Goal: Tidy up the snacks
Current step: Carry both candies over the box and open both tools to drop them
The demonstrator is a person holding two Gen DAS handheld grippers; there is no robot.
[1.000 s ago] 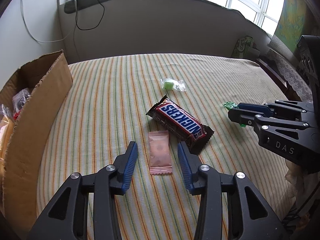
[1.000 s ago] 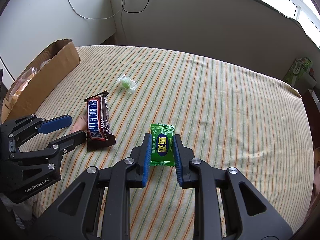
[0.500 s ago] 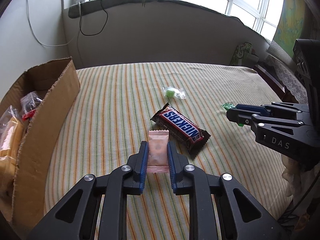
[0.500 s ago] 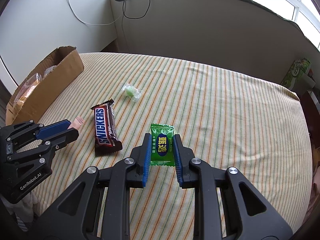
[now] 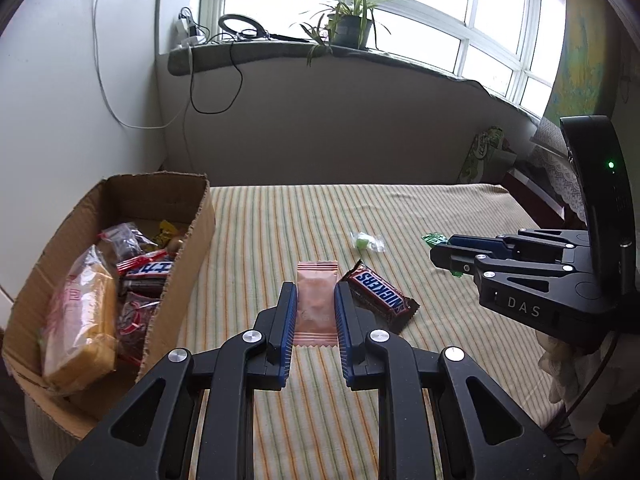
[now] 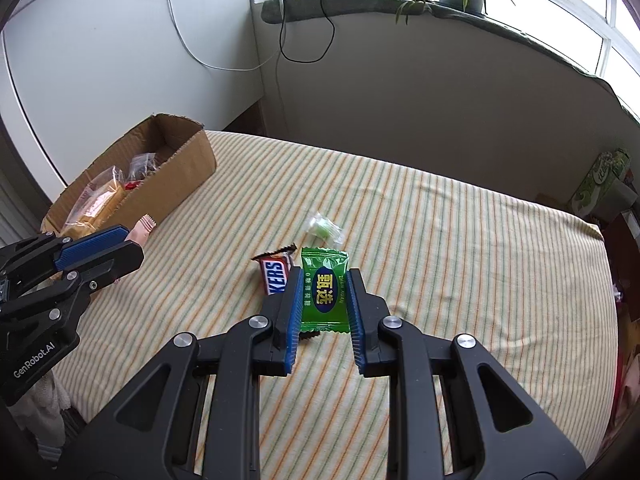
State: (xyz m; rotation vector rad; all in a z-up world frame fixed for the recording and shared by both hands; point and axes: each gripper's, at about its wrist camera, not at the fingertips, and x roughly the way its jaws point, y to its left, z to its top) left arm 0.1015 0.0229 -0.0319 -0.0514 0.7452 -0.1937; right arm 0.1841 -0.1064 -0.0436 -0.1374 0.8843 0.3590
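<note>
My left gripper point(image 5: 315, 292) is shut on a pink snack packet point(image 5: 315, 304), lifted off the striped tablecloth point(image 5: 280, 224). In the right wrist view that left gripper point(image 6: 132, 246) shows at the left edge, the pink snack packet point(image 6: 142, 229) poking out beside the cardboard box point(image 6: 176, 172). My right gripper point(image 6: 323, 276) is shut on a green candy packet point(image 6: 324, 292), also raised; it shows as the right gripper point(image 5: 440, 250) in the left wrist view, with the green candy packet point(image 5: 434, 238) at its tip. A Snickers bar point(image 5: 380, 298) and a small clear-wrapped green candy point(image 5: 366, 241) lie on the cloth.
The open cardboard box point(image 5: 188, 264) at the left holds several wrapped snacks, among them a yellow cake pack point(image 5: 80, 320). A grey wall with a windowsill and a potted plant point(image 5: 348, 28) runs behind the table. A green carton point(image 6: 600, 184) stands beyond the far right edge.
My left gripper shut on the pink packet and lifted it off the cloth. The right gripper rose with the green packet. Both views now look from higher, with the box's inside showing.
</note>
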